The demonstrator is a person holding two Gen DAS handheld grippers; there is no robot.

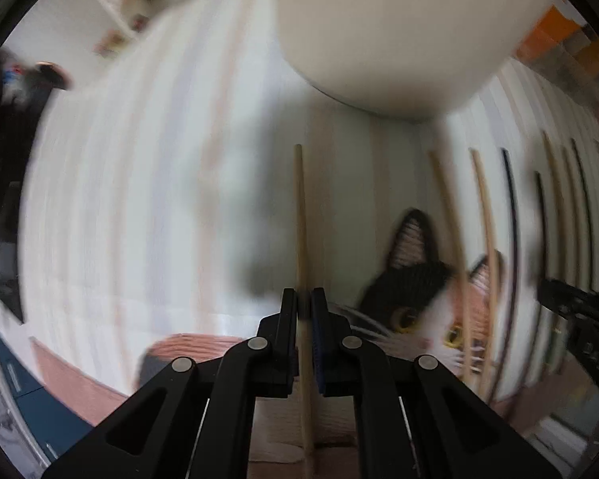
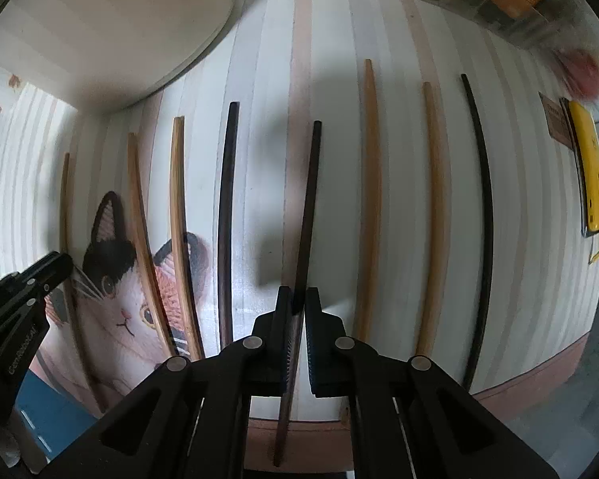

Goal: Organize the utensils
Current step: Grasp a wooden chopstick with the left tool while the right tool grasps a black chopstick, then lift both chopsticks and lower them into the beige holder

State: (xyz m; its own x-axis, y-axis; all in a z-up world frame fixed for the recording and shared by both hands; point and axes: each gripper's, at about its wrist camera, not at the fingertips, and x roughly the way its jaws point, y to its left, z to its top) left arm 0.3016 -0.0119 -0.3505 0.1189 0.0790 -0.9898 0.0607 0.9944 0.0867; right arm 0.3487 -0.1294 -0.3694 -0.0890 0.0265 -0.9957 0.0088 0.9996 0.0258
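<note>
My left gripper (image 1: 302,299) is shut on a light wooden chopstick (image 1: 300,215) that points away over the striped cloth. My right gripper (image 2: 298,299) is shut on a dark chopstick (image 2: 309,199), held in the same direction. Several light and dark chopsticks lie in a row on the cloth: a dark one (image 2: 227,215), light ones (image 2: 179,215) (image 2: 369,199) (image 2: 433,215) and a thin black one (image 2: 484,215). They also show at the right of the left wrist view (image 1: 486,231). The left gripper appears at the left edge of the right wrist view (image 2: 40,275).
A white plate (image 1: 395,40) lies beyond the chopsticks, also in the right wrist view (image 2: 108,28). A cat picture (image 2: 116,287) is printed on the striped cloth (image 2: 259,92). A yellow object (image 2: 589,167) lies at the far right. The cloth's pink edge (image 2: 539,375) is near.
</note>
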